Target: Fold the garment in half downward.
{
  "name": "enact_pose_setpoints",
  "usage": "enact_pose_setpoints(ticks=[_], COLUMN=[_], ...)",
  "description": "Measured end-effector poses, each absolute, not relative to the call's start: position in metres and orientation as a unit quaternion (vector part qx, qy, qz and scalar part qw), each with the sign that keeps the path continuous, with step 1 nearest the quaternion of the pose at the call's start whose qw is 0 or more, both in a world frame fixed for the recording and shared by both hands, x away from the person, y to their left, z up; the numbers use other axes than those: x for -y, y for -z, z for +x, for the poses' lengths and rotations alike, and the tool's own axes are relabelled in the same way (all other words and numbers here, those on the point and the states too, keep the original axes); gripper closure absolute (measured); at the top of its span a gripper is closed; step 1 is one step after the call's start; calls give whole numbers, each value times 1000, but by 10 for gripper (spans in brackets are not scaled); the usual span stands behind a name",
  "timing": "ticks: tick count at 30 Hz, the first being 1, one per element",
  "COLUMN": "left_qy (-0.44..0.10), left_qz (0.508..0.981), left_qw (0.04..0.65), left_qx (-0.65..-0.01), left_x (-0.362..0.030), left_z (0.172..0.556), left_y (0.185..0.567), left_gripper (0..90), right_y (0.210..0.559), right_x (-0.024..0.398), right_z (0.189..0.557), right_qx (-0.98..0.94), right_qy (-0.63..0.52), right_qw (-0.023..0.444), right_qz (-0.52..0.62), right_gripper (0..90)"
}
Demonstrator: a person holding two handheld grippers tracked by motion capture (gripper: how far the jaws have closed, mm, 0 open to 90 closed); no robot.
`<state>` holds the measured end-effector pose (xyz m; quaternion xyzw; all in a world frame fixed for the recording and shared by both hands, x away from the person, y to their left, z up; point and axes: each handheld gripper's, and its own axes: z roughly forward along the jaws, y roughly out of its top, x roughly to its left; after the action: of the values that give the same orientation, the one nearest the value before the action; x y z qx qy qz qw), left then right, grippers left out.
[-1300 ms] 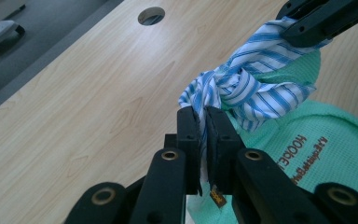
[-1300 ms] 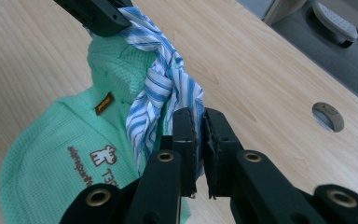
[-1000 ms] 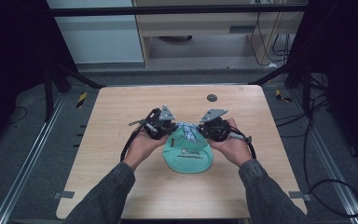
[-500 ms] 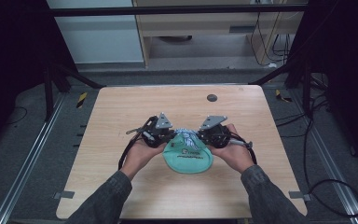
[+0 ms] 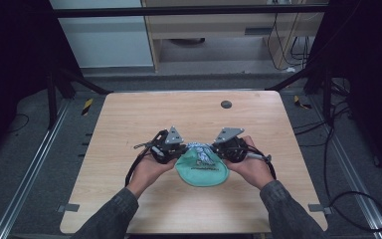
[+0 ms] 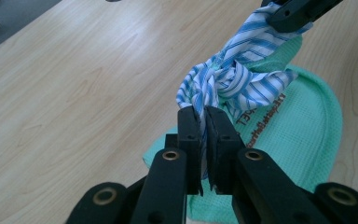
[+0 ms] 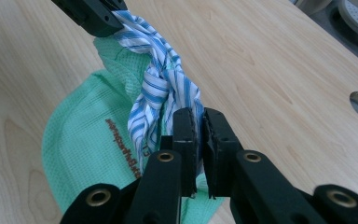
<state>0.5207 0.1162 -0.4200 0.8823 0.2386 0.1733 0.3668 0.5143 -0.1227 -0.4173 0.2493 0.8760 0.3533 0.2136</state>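
Though already knotted at mid-length, striped cloth (image 6: 228,79) stretched taut over green pouch (image 5: 202,172) near tabletop (image 5: 129,114) front edge; ends clamped in left gripper (image 6: 204,122) and right gripper (image 7: 196,122) jaws. Probably tightening left.

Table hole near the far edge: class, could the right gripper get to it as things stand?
Probably not yet. The right gripper is shut on the striped cloth, which the left gripper pinches too. The bare table before the hole looks open.
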Motion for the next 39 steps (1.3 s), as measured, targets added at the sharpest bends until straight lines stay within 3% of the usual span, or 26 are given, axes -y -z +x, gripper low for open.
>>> enact_pose_setpoints(ticks=[39], left_qy=[-147], left_qz=[883], left_qw=[383], left_qx=[-228], left_x=[-119], left_z=[495], left_y=[446], left_gripper=[830], right_y=[440], right_x=[130], right_z=[478], right_qx=[-878], right_qy=[-365], right_qw=[188], right_qz=[245], right_gripper=[825])
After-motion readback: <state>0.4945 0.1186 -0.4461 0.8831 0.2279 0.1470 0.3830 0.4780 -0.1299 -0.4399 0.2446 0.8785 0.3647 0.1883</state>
